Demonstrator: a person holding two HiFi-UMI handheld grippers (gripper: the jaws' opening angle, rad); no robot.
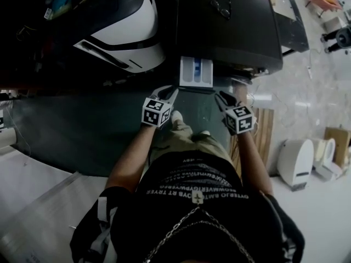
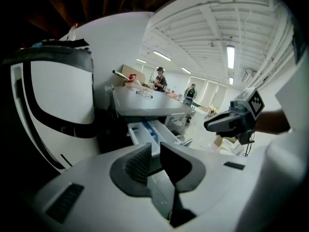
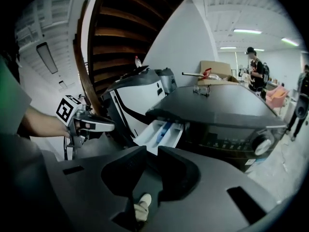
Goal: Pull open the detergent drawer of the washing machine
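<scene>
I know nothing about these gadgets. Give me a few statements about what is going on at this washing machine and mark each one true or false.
1. The detergent drawer stands pulled out of the washing machine. True.
2. The left gripper is clamped on the drawer's front. False: it is clear of the drawer, with nothing between its jaws.
3. The washing machine's top is dark. True.
4. The right gripper holds a bottle. False: its jaws are slightly apart and empty.
5. The drawer is black inside. False: it is white with a blue section.
</scene>
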